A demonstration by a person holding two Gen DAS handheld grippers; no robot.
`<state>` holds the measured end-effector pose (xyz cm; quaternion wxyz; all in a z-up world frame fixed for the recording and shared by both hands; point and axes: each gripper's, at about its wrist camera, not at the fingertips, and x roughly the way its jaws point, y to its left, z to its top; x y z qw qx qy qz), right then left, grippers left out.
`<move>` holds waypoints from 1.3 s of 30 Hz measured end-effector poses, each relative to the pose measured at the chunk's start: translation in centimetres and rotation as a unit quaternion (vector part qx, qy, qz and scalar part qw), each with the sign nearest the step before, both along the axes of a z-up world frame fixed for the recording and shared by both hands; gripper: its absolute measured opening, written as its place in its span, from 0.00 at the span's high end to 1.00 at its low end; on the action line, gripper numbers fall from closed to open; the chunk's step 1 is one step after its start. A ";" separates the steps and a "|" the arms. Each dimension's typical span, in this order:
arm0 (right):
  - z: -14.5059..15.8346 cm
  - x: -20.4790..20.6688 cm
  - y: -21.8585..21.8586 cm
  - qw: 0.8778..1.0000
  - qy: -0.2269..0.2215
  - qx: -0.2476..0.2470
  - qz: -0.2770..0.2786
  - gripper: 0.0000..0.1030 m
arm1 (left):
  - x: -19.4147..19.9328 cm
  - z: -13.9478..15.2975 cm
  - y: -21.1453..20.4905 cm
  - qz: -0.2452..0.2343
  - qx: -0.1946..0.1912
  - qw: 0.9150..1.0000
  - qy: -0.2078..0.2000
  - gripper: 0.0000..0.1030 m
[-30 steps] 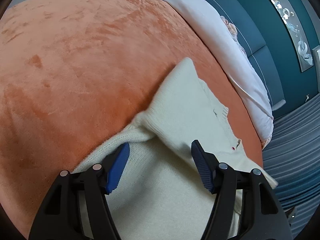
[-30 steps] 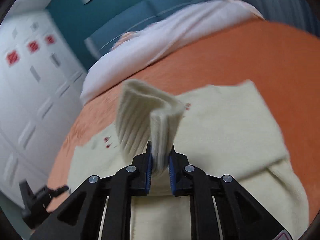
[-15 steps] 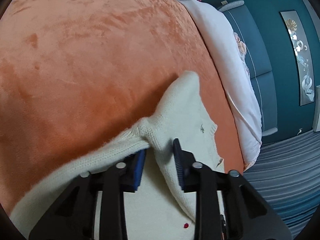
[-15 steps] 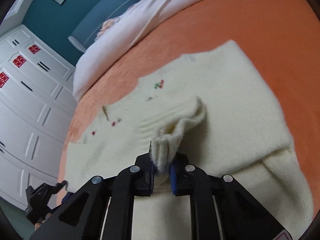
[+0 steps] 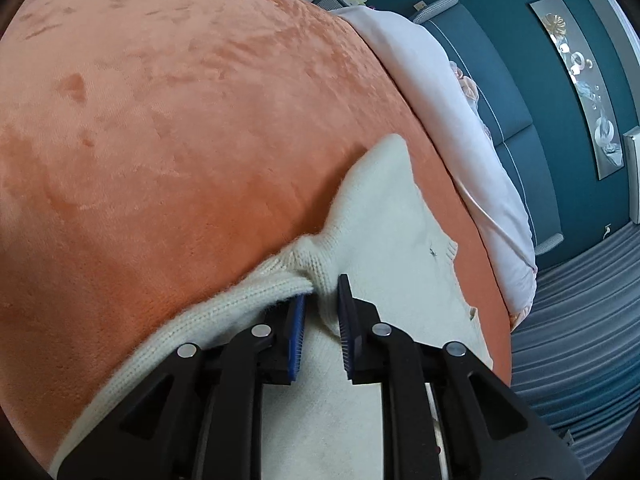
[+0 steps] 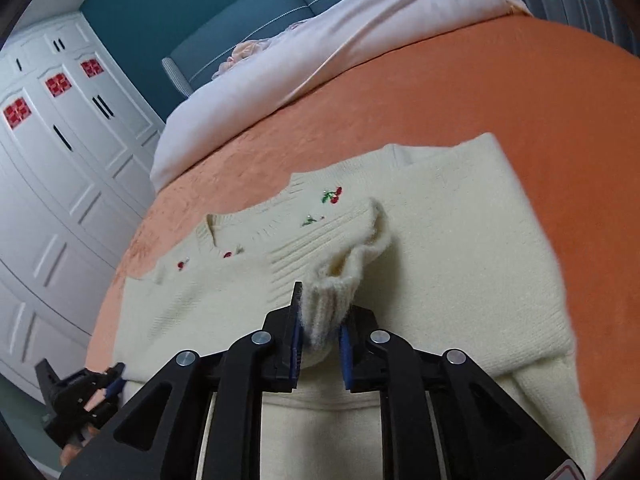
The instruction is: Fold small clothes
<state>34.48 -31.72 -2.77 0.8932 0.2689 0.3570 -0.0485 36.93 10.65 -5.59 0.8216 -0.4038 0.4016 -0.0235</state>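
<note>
A cream knit sweater (image 6: 460, 240) with small embroidered cherries lies flat on the orange bedspread (image 6: 520, 92). One sleeve is folded across its body. My right gripper (image 6: 320, 320) holds the ribbed cuff (image 6: 332, 300) of that sleeve just above the sweater; the pads have a small gap around the thick knit. My left gripper (image 5: 322, 308) is shut on a fold of the sweater's edge (image 5: 316, 264) where sleeve meets body. The left gripper also shows in the right wrist view (image 6: 114, 380) at the sweater's near left corner.
A pale pink duvet (image 6: 320, 52) lies bunched at the far end of the bed against a teal headboard (image 6: 260, 12). White wardrobe doors (image 6: 60, 160) stand left of the bed. Grey striped carpet (image 5: 580, 320) lies beyond the bed's right edge.
My left gripper went from wide open to shut on the sweater's edge. My right gripper lowered the raised sleeve cuff down onto the sweater's body, and its jaws have loosened slightly.
</note>
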 end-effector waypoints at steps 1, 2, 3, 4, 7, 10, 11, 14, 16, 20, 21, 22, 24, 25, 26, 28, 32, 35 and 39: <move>0.0 -0.3 0.2 1.000 0.012 -0.017 -0.005 0.77 | -0.1 0.2 0.0 -0.005 0.003 1.000 0.001 0.82; 0.1 -1.1 0.2 1.000 0.014 -0.023 -0.012 0.76 | -0.4 0.4 0.1 -0.012 0.006 1.000 0.001 0.81; 0.5 -1.8 0.5 1.000 0.011 -0.023 -0.016 0.74 | -0.7 0.7 0.3 -0.019 0.011 1.000 -0.002 0.79; 0.8 -2.9 0.6 0.999 0.006 -0.024 -0.021 0.73 | -1.3 1.0 0.4 -0.029 0.020 0.999 -0.003 0.75; 1.9 -6.0 1.9 0.999 -0.026 -0.038 -0.016 0.74 | -3.3 2.1 0.5 -0.034 0.049 0.998 -0.004 0.70; 3.1 -5.5 4.2 0.998 -0.044 -0.042 0.035 0.79 | -3.5 3.8 -0.4 -0.033 0.069 0.997 -0.013 0.67; 3.6 -4.5 5.3 0.996 -0.047 -0.051 0.054 0.79 | -2.9 4.5 -1.0 -0.040 0.081 0.996 -0.018 0.67; 3.6 -1.6 7.5 0.991 -0.038 -0.093 0.086 0.79 | -0.5 5.7 -3.6 -0.066 0.143 0.987 -0.025 0.60; 1.7 0.1 7.2 0.991 -0.001 -0.109 0.080 0.84 | 1.5 4.5 -4.7 -0.075 0.203 0.976 0.009 0.54; -1.1 -0.9 2.4 0.998 0.024 -0.050 0.012 1.00 | 2.2 2.8 -3.9 -0.081 0.238 0.968 0.014 0.55; -0.8 -1.6 1.7 0.999 0.025 -0.040 -0.011 1.00 | 2.0 3.0 -4.0 -0.086 0.244 0.966 0.011 0.55; -0.4 -2.2 1.4 0.999 0.016 -0.031 -0.017 0.96 | 1.8 3.0 -4.2 -0.088 0.252 0.964 0.008 0.55; 0.0 -2.5 2.1 0.999 0.012 -0.051 -0.004 0.93 | 1.5 2.8 -4.6 -0.089 0.265 0.960 0.003 0.54; -0.4 -2.3 2.6 0.997 0.021 -0.075 0.008 0.93 | 1.4 2.9 -4.8 -0.090 0.271 0.958 0.003 0.54; -1.2 -2.1 2.8 0.995 0.038 -0.089 0.019 0.95 | 1.3 2.9 -4.8 -0.092 0.273 0.958 0.005 0.54; -1.2 -2.8 2.2 0.997 0.039 -0.072 0.016 0.97 | 0.3 3.9 -4.6 -0.101 0.269 0.958 0.008 0.54; 2.0 -8.5 1.5 0.998 0.020 -0.061 0.000 0.86 | -4.2 6.3 -2.2 -0.097 0.258 0.961 -0.001 0.32; 3.9 -15.6 1.5 0.998 0.005 -0.061 -0.003 0.75 | -9.4 7.0 0.6 -0.105 0.255 0.961 0.002 0.21; 3.6 -26.0 1.4 0.998 0.034 -0.048 -0.026 0.48 | -16.6 6.5 4.0 -0.109 0.241 0.964 0.027 0.16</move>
